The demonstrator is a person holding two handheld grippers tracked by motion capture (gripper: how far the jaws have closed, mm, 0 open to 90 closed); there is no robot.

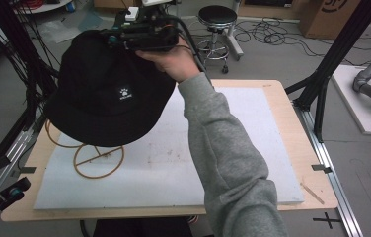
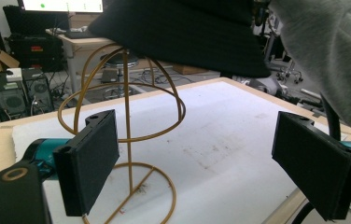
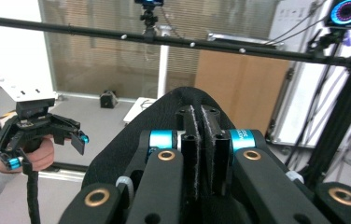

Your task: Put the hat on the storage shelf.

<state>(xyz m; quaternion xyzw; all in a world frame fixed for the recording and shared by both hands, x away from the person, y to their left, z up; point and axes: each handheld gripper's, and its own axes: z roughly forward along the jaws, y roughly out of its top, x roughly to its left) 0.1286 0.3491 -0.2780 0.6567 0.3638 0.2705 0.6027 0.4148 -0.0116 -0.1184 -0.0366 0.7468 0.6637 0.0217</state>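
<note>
A matt black cloth hat (image 1: pixel 107 89) with a small stitched white badge hangs over a thin, gold-coloured metal wire stand (image 2: pixel 126 135). The pale wooden table (image 1: pixel 299 143) carries a scuffed white foam-like board (image 1: pixel 164 168). Rough black pads line the left gripper's fingers (image 2: pixel 89 158); a grey knit sleeve (image 1: pixel 228 163) looks soft.

A grey floor (image 1: pixel 272 59) is seen around the wooden surface (image 1: pixel 302 163), strewn with black cables (image 1: pixel 272 34). A black round stool (image 1: pixel 217 17) is placed beyond it, a cardboard box (image 1: pixel 336 17) at far right. Black frame posts (image 1: pixel 344 44) are fixed alongside. A desk with computer towers (image 2: pixel 17 91) is visible in the left gripper view.
</note>
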